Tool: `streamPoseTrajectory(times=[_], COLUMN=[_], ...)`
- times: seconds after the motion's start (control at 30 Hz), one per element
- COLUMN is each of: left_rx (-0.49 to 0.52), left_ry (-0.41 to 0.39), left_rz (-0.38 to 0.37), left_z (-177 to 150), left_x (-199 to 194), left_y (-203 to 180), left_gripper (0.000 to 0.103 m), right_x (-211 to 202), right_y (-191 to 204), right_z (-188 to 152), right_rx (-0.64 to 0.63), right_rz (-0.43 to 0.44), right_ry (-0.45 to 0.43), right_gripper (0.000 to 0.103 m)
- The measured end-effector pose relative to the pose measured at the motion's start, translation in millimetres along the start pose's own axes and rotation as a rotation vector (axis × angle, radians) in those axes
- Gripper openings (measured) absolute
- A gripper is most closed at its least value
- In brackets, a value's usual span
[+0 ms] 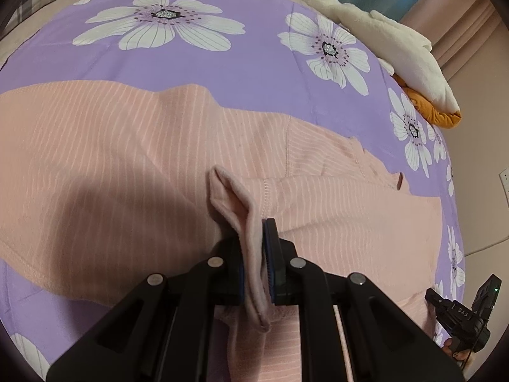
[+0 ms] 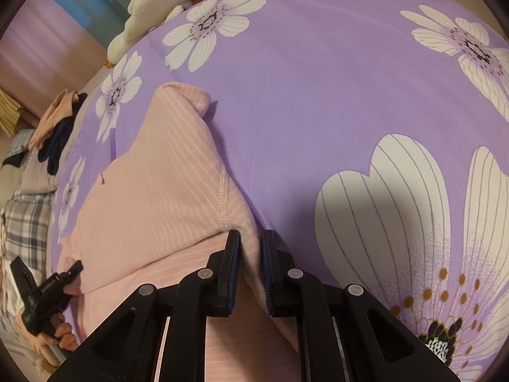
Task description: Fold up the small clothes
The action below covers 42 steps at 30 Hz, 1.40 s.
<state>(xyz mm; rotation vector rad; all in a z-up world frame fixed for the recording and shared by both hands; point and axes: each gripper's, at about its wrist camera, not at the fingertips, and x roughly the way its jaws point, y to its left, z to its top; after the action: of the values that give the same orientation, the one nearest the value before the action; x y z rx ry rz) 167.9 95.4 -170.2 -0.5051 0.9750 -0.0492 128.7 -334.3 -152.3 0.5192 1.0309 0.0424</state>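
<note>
A pink garment [image 1: 127, 159] with thin white stripes lies spread on a purple flowered bedsheet [image 1: 222, 63]. My left gripper [image 1: 254, 238] is shut on a folded-up hem of it, and a loop of fabric sticks out past the fingertips. In the right wrist view the same garment [image 2: 152, 191] stretches away to the left, and my right gripper [image 2: 251, 235] is shut on its near edge. Each view also catches the other gripper at the garment's far side: the right gripper [image 1: 434, 299] and the left gripper [image 2: 74, 269], held by a hand [image 2: 60, 334].
A white and orange plush toy [image 1: 397, 47] lies along the bed's far edge. A plaid cloth [image 2: 25, 229] and a small heap of clothes [image 2: 57, 127] sit off the sheet's left side. The sheet [image 2: 318, 95] beyond the garment is bare.
</note>
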Motion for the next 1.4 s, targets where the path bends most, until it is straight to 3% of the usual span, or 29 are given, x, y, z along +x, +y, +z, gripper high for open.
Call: streamPoseTrajectory(times=[0.2, 0.37, 0.43, 0.5, 0.57, 0.6, 0.63, 0.7, 0.73, 0.87, 0.93, 1.13, 1.4], left_rx=[0.013, -0.063, -0.099, -0.121, -0.107, -0.078, -0.05, -0.022, -0.019, -0.007, -0.004, -0.01, -0.071], left_ry=[-0.015, 0.0, 0.039, 0.052, 0.022, -0.004, -0.027, -0.073, -0.093, -0.179, -0.205, -0.238, -0.261], left_rz=[0.027, -0.008, -0.028, -0.065, -0.053, -0.033, -0.015, 0.005, 0.008, 0.011, 0.0, 0.036, 0.059], left_z=[-1.3, 1.8, 4.2, 3.1, 0.1, -1.4, -3.2, -8.0, -10.4, -21.6, -24.8, -39.5, -44.1], left_x=[0.1, -1.3, -6.9, -19.6, -38.8, -50.5, -61.6, -85.6, -95.5, -138.6, -149.4, -166.6, -181.2], left_y=[-3.7, 1.5, -0.4, -5.5, -13.4, -18.0, -21.5, -22.9, -22.1, -17.8, -15.2, -1.6, 27.7], left_gripper=[0.014, 0.013, 0.025, 0.063, 0.076, 0.076, 0.076, 0.082, 0.084, 0.098, 0.102, 0.102, 0.102], right_x=[0.8, 1.6, 2.2, 2.2, 0.3, -1.6, -4.2, -15.1, -23.7, -49.5, -64.2, -91.7, -87.3], right_y=[-0.5, 3.0, 6.8, 10.7, 15.2, 18.5, 21.9, 29.2, 34.2, 55.2, 64.9, 97.1, 140.5], right_z=[-0.5, -0.7, 1.0, 2.3, 2.8, 2.8, 2.8, 1.6, 0.5, -0.1, -2.5, -16.6, -37.4], right_rx=[0.003, 0.004, -0.002, -0.004, -0.01, -0.023, -0.035, -0.051, -0.063, -0.139, -0.164, -0.252, -0.391], right_rz=[0.007, -0.014, -0.036, -0.056, -0.076, -0.087, -0.09, -0.092, -0.093, -0.082, -0.049, 0.05, 0.057], right_ry=[0.002, 0.006, 0.016, 0.023, 0.026, 0.027, 0.022, -0.017, -0.053, -0.117, -0.15, -0.222, -0.229], right_gripper=[0.011, 0.011, 0.011, 0.011, 0.014, 0.023, 0.043, 0.073, 0.078, 0.078, 0.086, 0.093, 0.094])
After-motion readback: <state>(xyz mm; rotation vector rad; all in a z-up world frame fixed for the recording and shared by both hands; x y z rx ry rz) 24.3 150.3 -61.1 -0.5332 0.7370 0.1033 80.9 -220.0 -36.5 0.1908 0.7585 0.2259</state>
